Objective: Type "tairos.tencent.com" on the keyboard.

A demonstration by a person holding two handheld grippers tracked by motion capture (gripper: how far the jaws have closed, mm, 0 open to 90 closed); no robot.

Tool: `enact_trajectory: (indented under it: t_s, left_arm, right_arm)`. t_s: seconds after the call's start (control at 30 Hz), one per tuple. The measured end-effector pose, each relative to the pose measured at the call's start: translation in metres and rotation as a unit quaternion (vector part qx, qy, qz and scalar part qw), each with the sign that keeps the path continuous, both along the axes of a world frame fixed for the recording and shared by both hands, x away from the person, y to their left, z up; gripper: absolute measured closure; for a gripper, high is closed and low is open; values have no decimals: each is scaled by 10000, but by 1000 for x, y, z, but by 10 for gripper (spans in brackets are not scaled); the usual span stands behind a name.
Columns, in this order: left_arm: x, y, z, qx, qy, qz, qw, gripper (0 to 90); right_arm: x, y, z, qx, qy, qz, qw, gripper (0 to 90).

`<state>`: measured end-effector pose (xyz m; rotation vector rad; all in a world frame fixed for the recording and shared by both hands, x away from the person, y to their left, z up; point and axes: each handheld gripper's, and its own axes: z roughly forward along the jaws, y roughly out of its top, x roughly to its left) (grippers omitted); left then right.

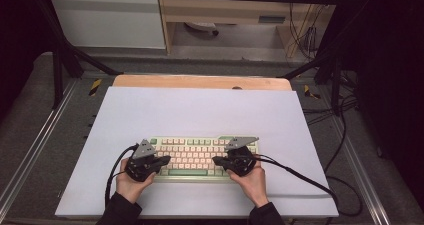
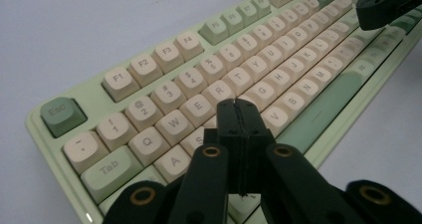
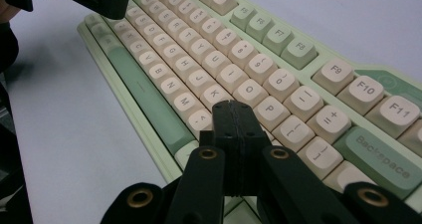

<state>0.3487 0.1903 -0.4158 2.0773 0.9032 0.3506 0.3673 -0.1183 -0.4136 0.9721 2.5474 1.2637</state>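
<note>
High view: pale green keyboard (image 1: pixel 192 156), cream keys, green spacebar.

A large white rectangular sheet (image 1: pixel 200 110) covers the wooden tabletop (image 1: pixel 200 81). Beyond the tabletop stand a white cabinet panel (image 1: pixel 107 20) and pale wooden shelving (image 1: pixel 225 10). Grey floor (image 1: pixel 30 135) flanks it; black cables (image 1: pixel 345 150) trail right of it.

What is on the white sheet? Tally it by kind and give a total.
Keyboard: 1
Grippers, both shut: 2, the left gripper and the right gripper
Hands holding them: 2, the left hand and the right hand
Total: 5
</note>
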Motion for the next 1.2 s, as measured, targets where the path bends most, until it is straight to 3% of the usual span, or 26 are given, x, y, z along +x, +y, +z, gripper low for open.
enact_trajectory:
  t_s: [0.33, 1.2]
  left_arm:
    - [2, -17, -4, 70, 51, -170, 9998, 900]
    - [3, -19, -16, 142, 136, -221, 9996, 900]
  right_arm:
    - [-4, -11, -3, 46, 17, -80, 10000, 900]
    - [-6, -21, -2, 121, -26, -158, 9998, 900]
